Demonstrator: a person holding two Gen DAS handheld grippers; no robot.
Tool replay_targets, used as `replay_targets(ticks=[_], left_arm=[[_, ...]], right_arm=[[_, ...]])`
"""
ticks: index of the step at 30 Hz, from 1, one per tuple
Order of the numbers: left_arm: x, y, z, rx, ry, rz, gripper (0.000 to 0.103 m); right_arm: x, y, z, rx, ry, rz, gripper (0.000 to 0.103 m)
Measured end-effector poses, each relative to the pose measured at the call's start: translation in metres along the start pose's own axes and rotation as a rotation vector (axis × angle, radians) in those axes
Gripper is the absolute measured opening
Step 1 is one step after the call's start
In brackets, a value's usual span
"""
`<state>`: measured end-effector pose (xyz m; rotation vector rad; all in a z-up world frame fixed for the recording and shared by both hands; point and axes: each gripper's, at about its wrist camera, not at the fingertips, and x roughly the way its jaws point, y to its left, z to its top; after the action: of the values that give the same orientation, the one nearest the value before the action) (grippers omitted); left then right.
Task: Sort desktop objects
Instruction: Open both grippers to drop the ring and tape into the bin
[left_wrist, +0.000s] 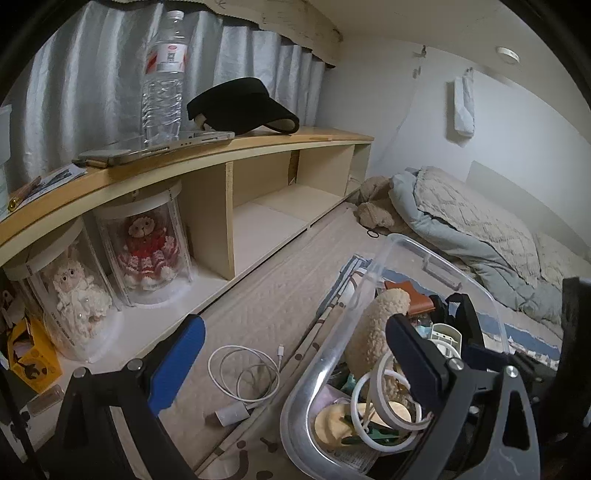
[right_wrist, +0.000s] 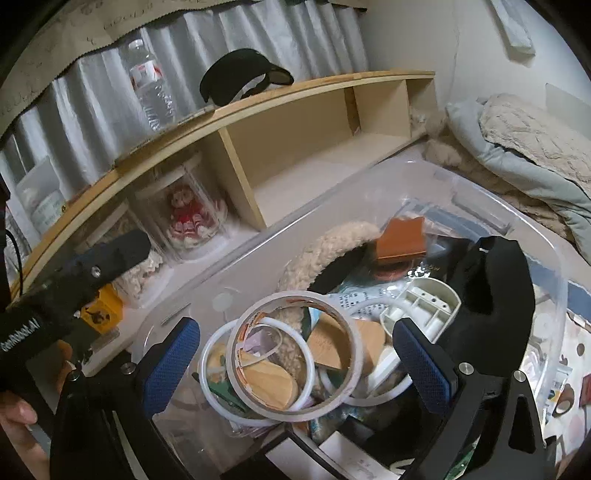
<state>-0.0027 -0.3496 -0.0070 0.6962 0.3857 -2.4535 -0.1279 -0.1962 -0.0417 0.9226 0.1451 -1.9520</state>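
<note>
The clear plastic storage bin (left_wrist: 373, 295), crowded with small desk items, sits on the quilted beige mat beside the low wooden shelf unit (left_wrist: 236, 147). In the left wrist view a white charging cable with its plug block (left_wrist: 243, 373) lies loosely coiled on the mat just outside the bin's near wall, and I judge it the likeliest thing left to sort. The left gripper (left_wrist: 291, 363) hangs with its jaws spread wide and nothing between the pads: one blue-padded finger is over the mat, the other over the bin's rim. To do this step well, it should come down over the densest part of the coil, close on several loops at once, and lift high enough that the plug clears the wall.

In the right wrist view the right gripper (right_wrist: 291, 363) hovers above the bin's contents, fully open and holding nothing. A roll of clear adhesive tape (right_wrist: 295, 354) lies between and below its fingers, resting on white rings and a wooden disc; whether it touches either pad I cannot tell. Beside it are a curved cream fleece headband (right_wrist: 325, 247) and a black fabric piece (right_wrist: 495, 291). This hand should stay clear of the rim while the other delivers.
</note>
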Motion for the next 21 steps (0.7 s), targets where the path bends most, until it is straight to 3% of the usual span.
replay_targets(ticks=[10,21], left_arm=[[-0.004,-0.018,-0.003,0.058,-0.004,-0.013,0.099],[-0.007,-0.035,-0.006,0.091,-0.009,-0.038,0.099]], right_arm=[[-0.026,-0.016,-0.002,-0.014,-0.062,-0.026,0.103],[-0.066,-0.032,-0.011,-0.068,-0.121,-0.12,0.103]])
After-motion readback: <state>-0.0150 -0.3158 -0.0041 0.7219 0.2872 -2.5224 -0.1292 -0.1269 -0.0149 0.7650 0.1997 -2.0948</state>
